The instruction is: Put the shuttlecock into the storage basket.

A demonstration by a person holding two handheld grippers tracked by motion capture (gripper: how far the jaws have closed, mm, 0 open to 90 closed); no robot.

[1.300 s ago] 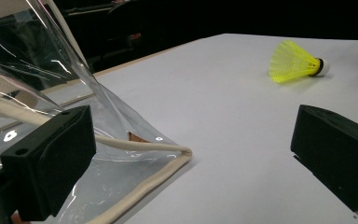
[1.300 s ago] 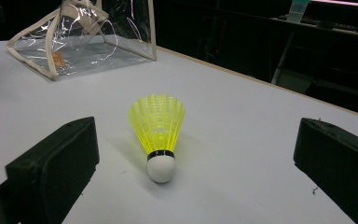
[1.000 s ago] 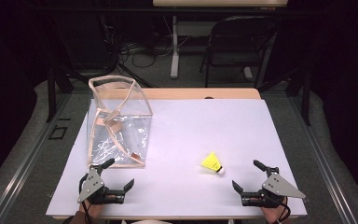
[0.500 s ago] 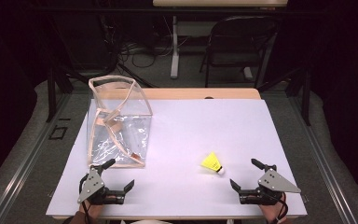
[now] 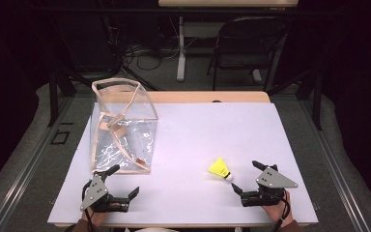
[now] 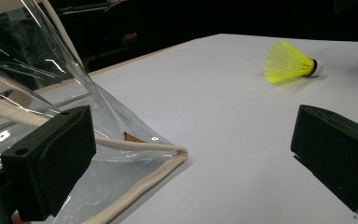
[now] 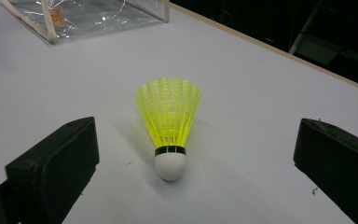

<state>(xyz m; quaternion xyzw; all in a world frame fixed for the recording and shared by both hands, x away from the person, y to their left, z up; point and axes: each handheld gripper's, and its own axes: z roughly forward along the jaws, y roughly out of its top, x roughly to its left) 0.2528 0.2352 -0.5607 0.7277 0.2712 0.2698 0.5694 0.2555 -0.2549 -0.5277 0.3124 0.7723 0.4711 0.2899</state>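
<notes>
1. A white-topped bench stands in a dark room, with a chair and cables on the floor behind it.
2. A clear plastic bag with cream piping stands upright at the bench's left; a yellow shuttlecock lies on its side near the right front.
3. The right gripper sits just beside the shuttlecock, jaws spread wide, cork end pointing toward it (nothing held).
4. The left gripper rests released by the bag's near bottom corner.
5. The step in hand looks like the approach to grasp the shuttlecock; the next move calls for advancing until the jaws straddle the cork, then closing gently.
</notes>
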